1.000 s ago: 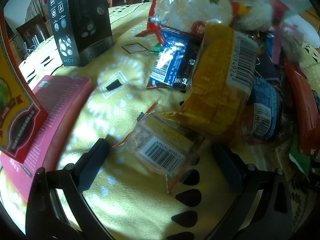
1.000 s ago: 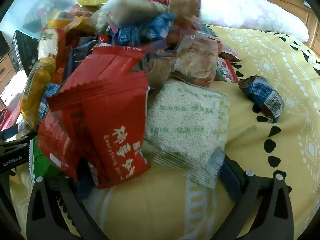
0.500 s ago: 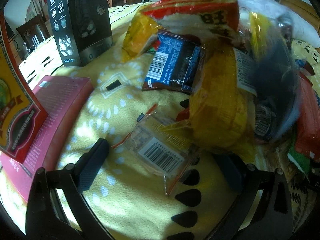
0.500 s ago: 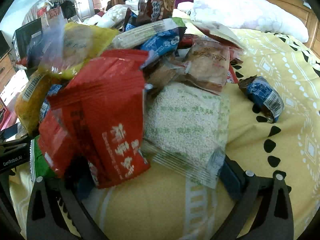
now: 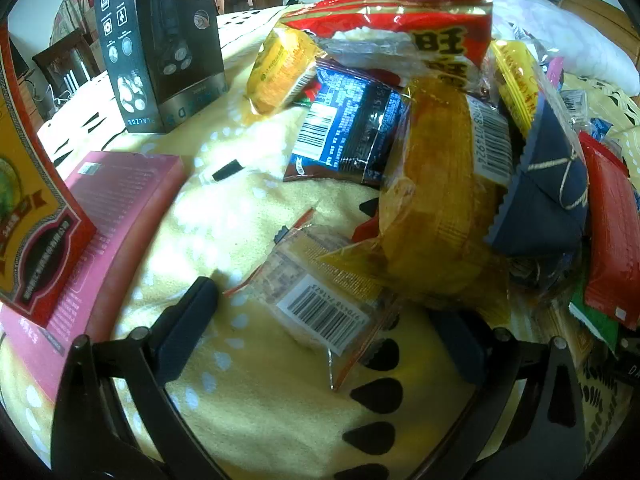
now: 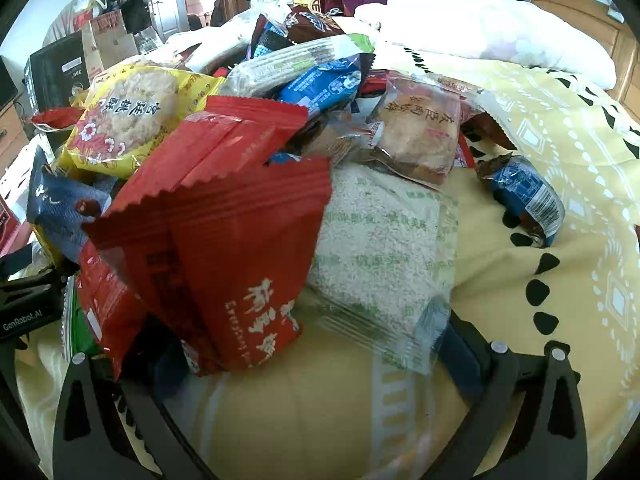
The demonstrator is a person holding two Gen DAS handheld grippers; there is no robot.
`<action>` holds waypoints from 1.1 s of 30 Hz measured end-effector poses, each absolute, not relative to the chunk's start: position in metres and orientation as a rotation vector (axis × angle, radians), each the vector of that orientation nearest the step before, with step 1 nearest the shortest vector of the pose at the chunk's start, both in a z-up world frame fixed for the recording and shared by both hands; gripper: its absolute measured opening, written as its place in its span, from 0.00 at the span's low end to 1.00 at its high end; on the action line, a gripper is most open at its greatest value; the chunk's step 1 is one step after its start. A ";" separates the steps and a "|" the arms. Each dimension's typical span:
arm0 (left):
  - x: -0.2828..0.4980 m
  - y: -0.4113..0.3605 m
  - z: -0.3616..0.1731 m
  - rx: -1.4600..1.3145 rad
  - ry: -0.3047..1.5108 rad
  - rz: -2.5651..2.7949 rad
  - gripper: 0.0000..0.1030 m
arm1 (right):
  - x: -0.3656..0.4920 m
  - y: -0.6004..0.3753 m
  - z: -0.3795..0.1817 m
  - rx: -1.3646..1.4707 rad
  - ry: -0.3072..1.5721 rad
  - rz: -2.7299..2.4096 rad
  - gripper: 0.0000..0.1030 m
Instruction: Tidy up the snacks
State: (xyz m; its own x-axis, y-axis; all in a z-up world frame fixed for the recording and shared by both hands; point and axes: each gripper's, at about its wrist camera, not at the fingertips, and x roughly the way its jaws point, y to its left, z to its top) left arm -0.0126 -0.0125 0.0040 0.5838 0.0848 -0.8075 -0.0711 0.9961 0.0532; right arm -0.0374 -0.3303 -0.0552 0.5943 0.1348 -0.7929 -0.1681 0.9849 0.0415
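A heap of snack packets lies on a yellow patterned bedspread [image 5: 248, 412]. My left gripper [image 5: 320, 332] is open; a clear packet with a barcode [image 5: 316, 300] lies between its fingers, below a large orange packet [image 5: 436, 216] and a dark blue packet [image 5: 348, 132]. My right gripper [image 6: 312, 356] is open; a red packet [image 6: 224, 240] and a clear sesame-cake packet [image 6: 380, 248] lie between its fingers. A yellow cookie packet [image 6: 128, 116] and a tan pastry packet [image 6: 420, 132] sit further back.
A pink box [image 5: 104, 232], a red and yellow box [image 5: 28, 208] and a tall black shaver box [image 5: 160, 40] stand at the left. A single blue packet [image 6: 524, 196] lies apart at the right. White pillows [image 6: 480, 32] lie behind.
More packets have dropped onto the heap: a red and white bag, a yellow cookie packet and a navy packet now rest on top. Both grippers have stayed in place.
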 end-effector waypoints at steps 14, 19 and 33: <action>-0.012 -0.013 0.001 0.016 0.943 0.091 1.00 | -0.046 -0.320 -0.051 -0.047 0.919 0.172 1.00; -0.012 -0.013 0.001 0.016 0.943 0.091 1.00 | -0.044 -0.326 -0.050 -0.027 0.926 0.196 1.00; -0.012 -0.014 0.003 0.021 0.939 0.098 1.00 | -0.079 -0.369 -0.019 0.127 1.101 0.300 1.00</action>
